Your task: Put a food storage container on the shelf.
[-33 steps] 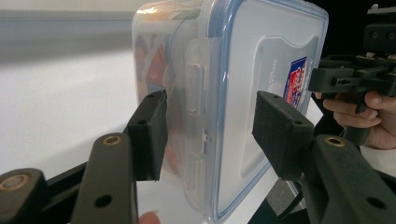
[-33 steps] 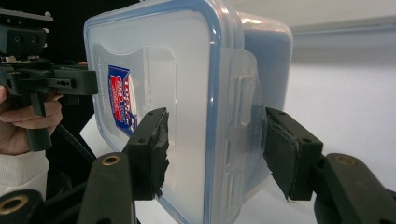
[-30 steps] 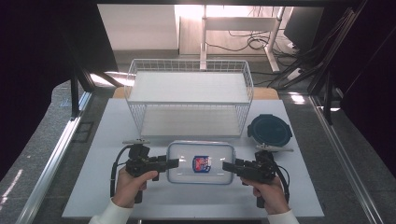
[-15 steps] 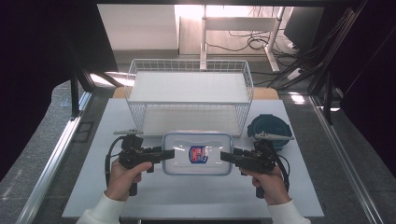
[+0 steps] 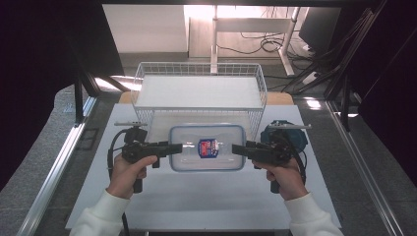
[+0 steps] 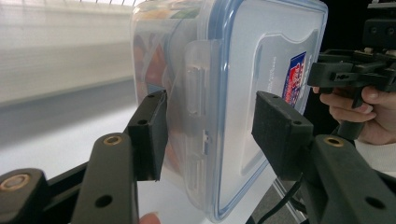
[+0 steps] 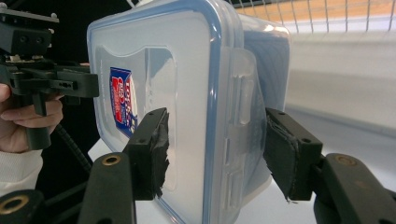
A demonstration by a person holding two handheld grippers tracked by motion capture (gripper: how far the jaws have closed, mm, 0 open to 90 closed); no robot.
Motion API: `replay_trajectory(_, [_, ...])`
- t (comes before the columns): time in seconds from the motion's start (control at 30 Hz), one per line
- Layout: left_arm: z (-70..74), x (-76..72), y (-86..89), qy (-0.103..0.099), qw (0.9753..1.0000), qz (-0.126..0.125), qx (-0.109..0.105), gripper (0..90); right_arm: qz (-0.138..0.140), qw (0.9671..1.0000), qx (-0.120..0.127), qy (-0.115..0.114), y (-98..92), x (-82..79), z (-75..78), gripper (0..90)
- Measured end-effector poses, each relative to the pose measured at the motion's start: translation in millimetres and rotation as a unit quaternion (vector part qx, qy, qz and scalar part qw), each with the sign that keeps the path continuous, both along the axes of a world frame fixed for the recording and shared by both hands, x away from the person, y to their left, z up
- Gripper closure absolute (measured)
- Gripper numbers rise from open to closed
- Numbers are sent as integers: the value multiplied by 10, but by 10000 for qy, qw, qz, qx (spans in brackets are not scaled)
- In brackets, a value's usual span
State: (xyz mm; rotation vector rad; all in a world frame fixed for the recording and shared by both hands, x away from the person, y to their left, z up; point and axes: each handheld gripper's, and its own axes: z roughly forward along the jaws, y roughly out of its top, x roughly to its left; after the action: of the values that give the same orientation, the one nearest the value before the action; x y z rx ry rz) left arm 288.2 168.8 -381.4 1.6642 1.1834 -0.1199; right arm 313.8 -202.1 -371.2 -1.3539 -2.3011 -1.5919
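Observation:
A clear lidded food container [image 5: 206, 147] with a blue seal and a red-and-blue label hangs between both grippers, in front of the wire basket. My left gripper [image 5: 178, 146] is shut on its left end and my right gripper [image 5: 235, 148] on its right end. In the left gripper view the jaws [image 6: 210, 121] straddle the latch end of the container [image 6: 224, 84], with coloured contents showing through the wall. In the right gripper view the jaws [image 7: 217, 135] clamp the opposite latch end of the container [image 7: 187, 84], one pad on the lid, one on the base.
A white wire basket [image 5: 255, 118] with a white panel inside stands just behind the container. A dark blue round dish [image 5: 297, 135] sits on the white table [image 5: 196, 201] behind my right hand. Metal rails run along both table sides.
Both grippers have carried the container up off the table and forward, toward the basket's front. The grip on each end has stayed the same.

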Motion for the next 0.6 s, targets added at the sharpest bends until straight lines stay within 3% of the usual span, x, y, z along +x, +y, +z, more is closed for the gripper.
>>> replay_trajectory(0.23, [148, 93, 53, -72, 10000, 2, -45, 473, 38, 10000, 17, -56, 32, 102, 163, 430])
replay_trajectory(0.6, [271, 278, 136, 25, 9998, 52, -205, 472, 54, 9999, -29, -134, 117, 281, 358, 432])
